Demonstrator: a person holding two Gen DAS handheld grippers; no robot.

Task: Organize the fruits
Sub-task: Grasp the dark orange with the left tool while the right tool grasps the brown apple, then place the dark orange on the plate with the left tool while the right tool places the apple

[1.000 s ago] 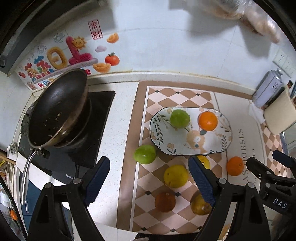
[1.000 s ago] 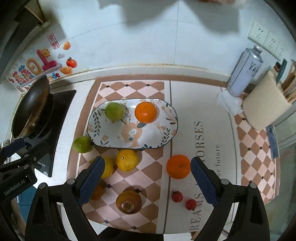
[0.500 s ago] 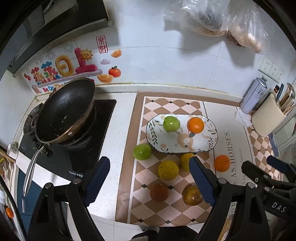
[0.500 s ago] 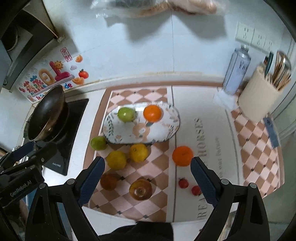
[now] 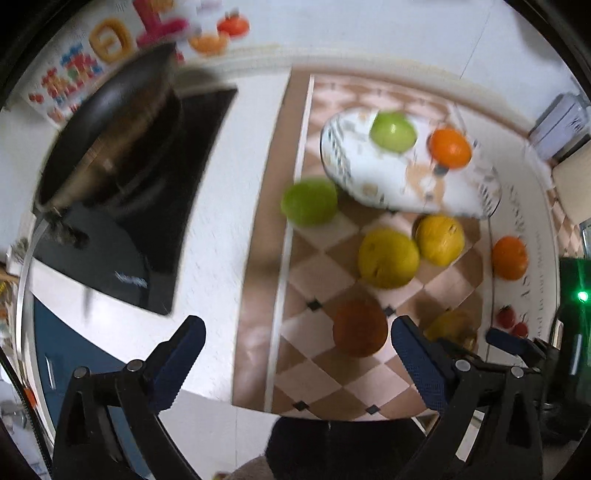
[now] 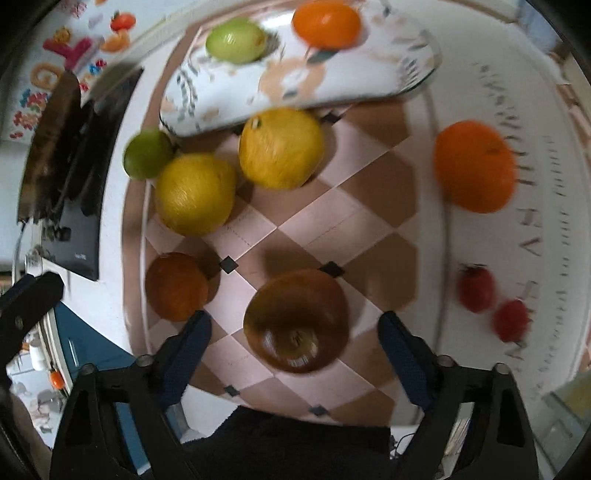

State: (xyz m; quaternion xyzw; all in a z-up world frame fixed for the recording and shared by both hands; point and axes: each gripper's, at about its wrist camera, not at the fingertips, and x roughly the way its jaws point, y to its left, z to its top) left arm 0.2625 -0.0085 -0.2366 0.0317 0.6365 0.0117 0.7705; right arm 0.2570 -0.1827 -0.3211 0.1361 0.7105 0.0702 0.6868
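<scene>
Pointing almost straight down at the counter, your right gripper (image 6: 293, 330) has its blue pads either side of a dark brown apple (image 6: 296, 320) at the lower centre of the right wrist view. Those jaws have just been closing, yet a gap shows on each side of the apple, so they stand apart and press on nothing.

Your left gripper (image 5: 295, 354) hangs wide apart; its jaws have just been opening. A brown-orange fruit (image 5: 360, 328) sits on the checked mat (image 5: 317, 373) just inside the right pad (image 5: 417, 363) in the lower middle of the left wrist view; you grip nothing.

The oval plate (image 6: 332, 79) lies at the top of the right wrist view, carrying a green fruit (image 6: 236, 40) and an orange (image 6: 326, 23). Just below its rim sit two yellow fruits (image 6: 281, 147), one further left (image 6: 195, 194), with a second green fruit (image 6: 147, 153) at the plate's lower-left corner. A loose orange (image 6: 474, 171) rests at the right of that frame, well apart from the plate, and two small red fruits (image 6: 475, 283) lie at the lower right.

In the left wrist view, a dark frying pan (image 5: 110, 129) stands on a black cooktop (image 5: 147, 240) at the upper left. Both pictures are blurred.
</scene>
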